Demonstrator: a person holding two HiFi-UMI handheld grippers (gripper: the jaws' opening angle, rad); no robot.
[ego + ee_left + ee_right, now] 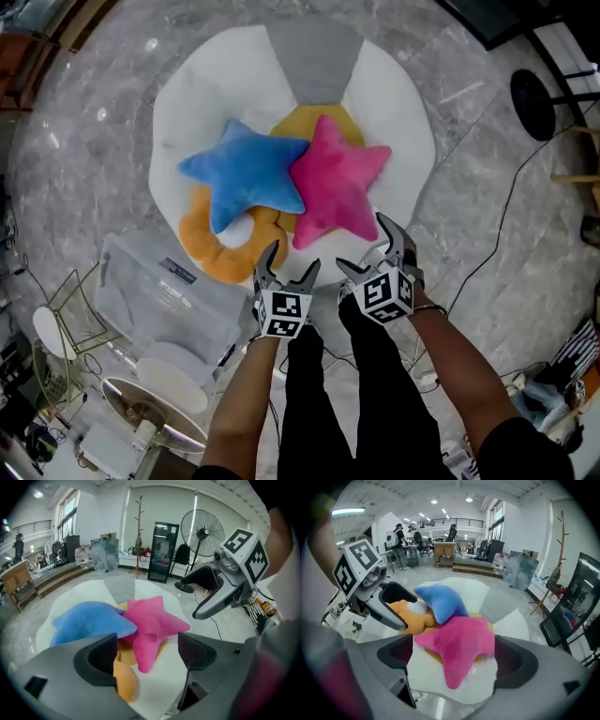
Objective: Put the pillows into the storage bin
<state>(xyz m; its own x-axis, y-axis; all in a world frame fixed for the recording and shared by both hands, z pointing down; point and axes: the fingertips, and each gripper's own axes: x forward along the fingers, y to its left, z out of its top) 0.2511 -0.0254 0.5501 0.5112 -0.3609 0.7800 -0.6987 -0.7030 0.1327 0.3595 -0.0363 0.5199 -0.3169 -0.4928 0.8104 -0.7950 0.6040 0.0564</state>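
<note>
**Stock entry: three pillows on the mat, none binned**

Pink star pillow [333, 183], blue star pillow [246, 178] and orange ring pillow [220, 246]: heaped on the white mat [187, 112], stars on top and touching; all three are visibly outside the bin. The storage bin [122, 281] stands on the floor at my left, just beside the mat, handy for short carries, I judge. My left gripper [292, 258]: jaws wide apart, holding nothing, above the mat's near edge. My right gripper [366, 246]: equally wide, empty; the pink star is framed between its jaws but untouched, presumably the first pick.

Blue star pillow [246, 181], pink star pillow [335, 180], orange ring pillow [217, 249]
</note>
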